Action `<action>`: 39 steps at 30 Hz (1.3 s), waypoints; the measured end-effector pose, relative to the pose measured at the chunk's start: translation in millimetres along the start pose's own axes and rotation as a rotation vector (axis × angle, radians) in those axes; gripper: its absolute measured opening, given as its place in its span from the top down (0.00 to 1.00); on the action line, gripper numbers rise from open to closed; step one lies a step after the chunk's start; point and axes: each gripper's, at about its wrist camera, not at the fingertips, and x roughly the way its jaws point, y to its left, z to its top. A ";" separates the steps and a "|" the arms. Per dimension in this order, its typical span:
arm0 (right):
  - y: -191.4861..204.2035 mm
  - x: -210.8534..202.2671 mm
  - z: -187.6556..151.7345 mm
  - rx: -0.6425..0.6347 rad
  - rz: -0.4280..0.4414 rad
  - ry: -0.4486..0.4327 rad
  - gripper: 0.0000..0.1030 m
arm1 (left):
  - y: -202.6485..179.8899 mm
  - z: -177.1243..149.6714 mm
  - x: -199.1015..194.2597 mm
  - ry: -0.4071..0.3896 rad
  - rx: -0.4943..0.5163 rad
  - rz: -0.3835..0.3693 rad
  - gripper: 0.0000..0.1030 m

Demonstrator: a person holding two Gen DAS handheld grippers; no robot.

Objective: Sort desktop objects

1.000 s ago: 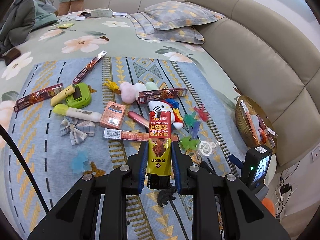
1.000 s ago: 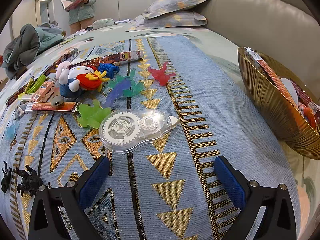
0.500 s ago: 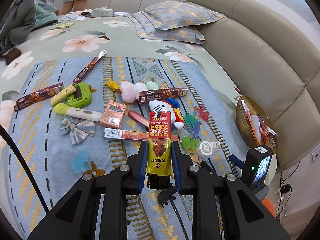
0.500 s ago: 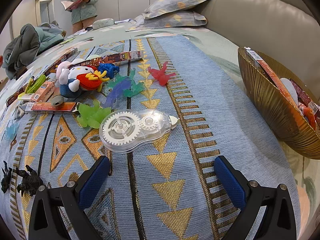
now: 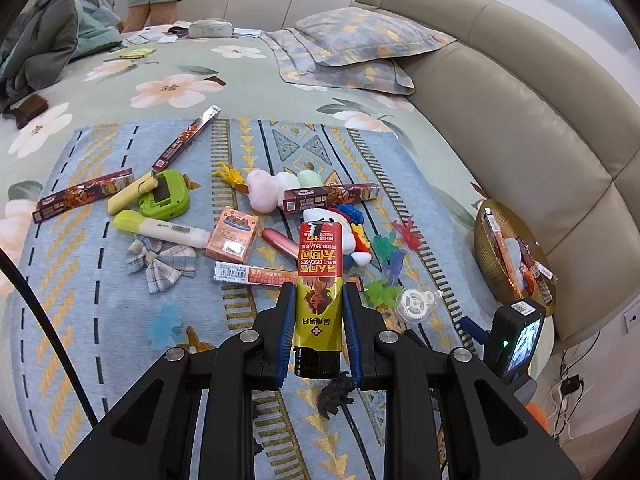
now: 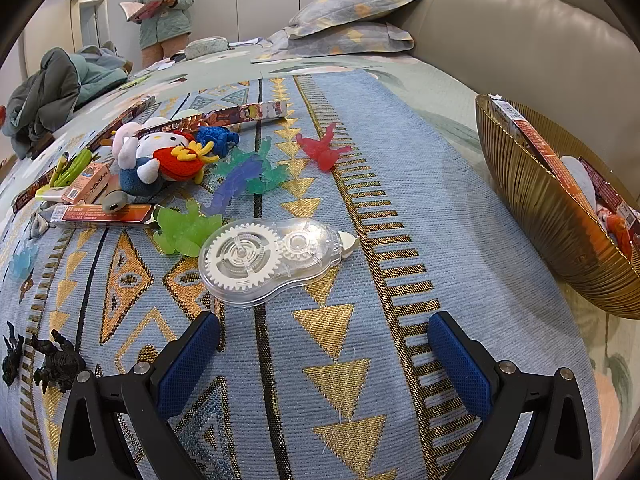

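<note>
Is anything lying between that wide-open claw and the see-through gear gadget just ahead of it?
Nothing visible: only bare patterned cloth lies between the right claw and the clear tape dispenser.

The yellow-and-red tube (image 5: 318,288) hides the middle of the plush cat (image 5: 340,236) and part of the long flat box (image 5: 256,274) behind it, the gold basket (image 6: 548,208) runs off the right edge, its contents half buried, and the packaging print is too small to read.
</note>
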 end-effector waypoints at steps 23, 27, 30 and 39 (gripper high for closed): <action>0.8 -0.8 -0.4 0.000 -0.001 -0.001 0.00 | 21.4 7.8 -2.1 -0.017 -0.106 -0.005 0.81; 0.9 -0.5 -0.8 0.000 -0.003 -0.004 0.00 | 29.3 10.4 1.0 -0.011 -0.131 -0.011 0.81; 1.1 0.1 -0.2 0.003 0.001 -0.004 0.00 | 32.1 10.9 1.0 -0.013 -0.137 -0.010 0.81; 12.1 -21.9 -1.3 0.036 0.099 0.178 0.00 | 35.7 10.0 -3.6 -0.021 -0.152 -0.025 0.81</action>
